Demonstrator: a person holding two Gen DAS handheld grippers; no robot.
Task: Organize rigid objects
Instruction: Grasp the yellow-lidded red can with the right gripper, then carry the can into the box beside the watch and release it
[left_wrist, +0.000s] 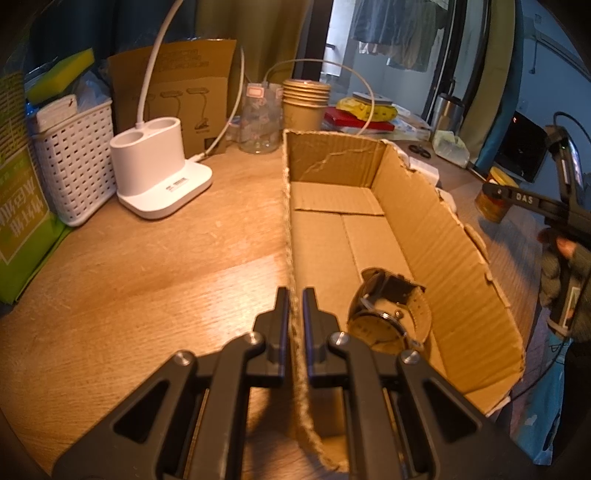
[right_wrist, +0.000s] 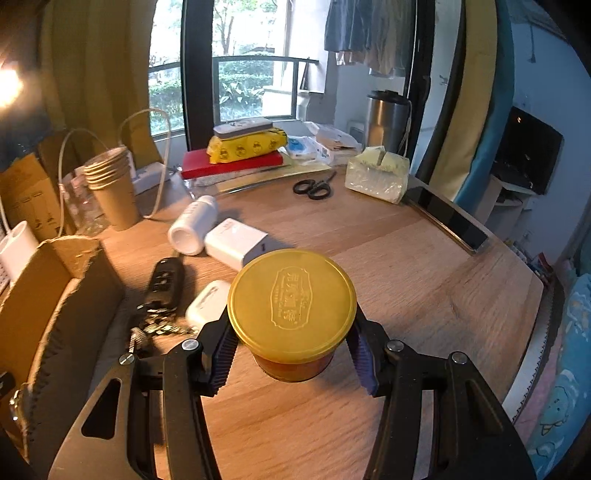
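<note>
A torn-open cardboard box (left_wrist: 436, 236) lies on the wooden table, with a wristwatch (left_wrist: 388, 314) on its floor near the front. My left gripper (left_wrist: 295, 299) is shut on the box's left wall, one finger on each side of it. My right gripper (right_wrist: 291, 332) is shut on a round jar with a gold lid (right_wrist: 291, 295), its pads pressing the jar's sides just above the table. In the left wrist view that jar (left_wrist: 493, 206) and the right gripper (left_wrist: 496, 194) show beyond the box's right wall, carried by a gloved hand (left_wrist: 565, 266).
Left of the jar lie a car key with a key bunch (right_wrist: 162, 284), a white earbud case (right_wrist: 207, 302), a white charger (right_wrist: 236, 242) and a white bottle on its side (right_wrist: 192, 225). Scissors (right_wrist: 314, 186), paper cups (right_wrist: 110, 192) and a tissue pack (right_wrist: 376, 177) stand farther back. A white lamp base (left_wrist: 159, 170) and basket (left_wrist: 74, 166) are left of the box.
</note>
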